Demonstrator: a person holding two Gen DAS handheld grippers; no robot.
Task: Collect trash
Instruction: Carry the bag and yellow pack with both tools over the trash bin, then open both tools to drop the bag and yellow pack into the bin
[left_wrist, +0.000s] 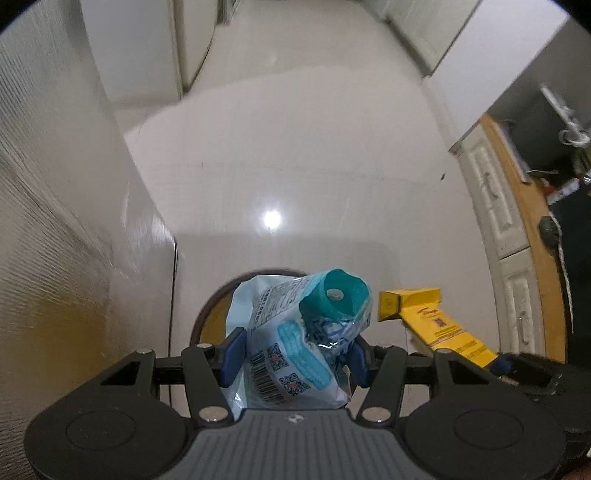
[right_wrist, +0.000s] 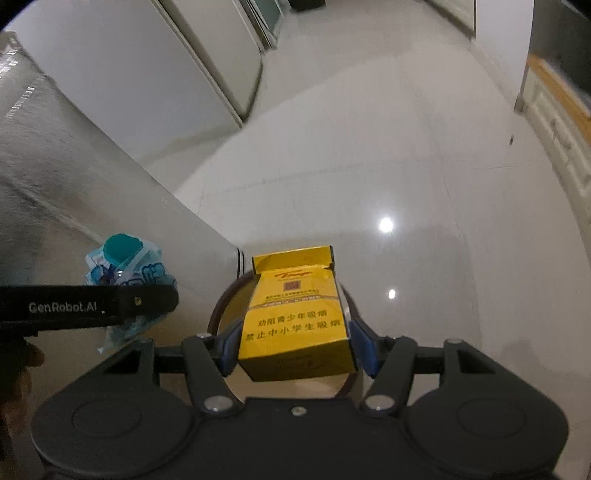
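Note:
My left gripper (left_wrist: 293, 354) is shut on a crumpled light-blue plastic wrapper (left_wrist: 295, 332) with barcodes and a teal patch; it also shows in the right wrist view (right_wrist: 125, 273) behind the left gripper's black body. My right gripper (right_wrist: 295, 345) is shut on a yellow cigarette pack (right_wrist: 295, 314) with its lid open; the pack also shows in the left wrist view (left_wrist: 436, 325). Both are held above a round dark-rimmed bin (left_wrist: 210, 306), whose rim also shows under the pack in the right wrist view (right_wrist: 221, 306).
Glossy white tiled floor (left_wrist: 295, 166) stretches ahead. A tall silver appliance side (left_wrist: 74, 221) stands close on the left. White cabinets (right_wrist: 207, 66) stand further back. A wooden-edged unit with white drawers (left_wrist: 509, 221) is on the right.

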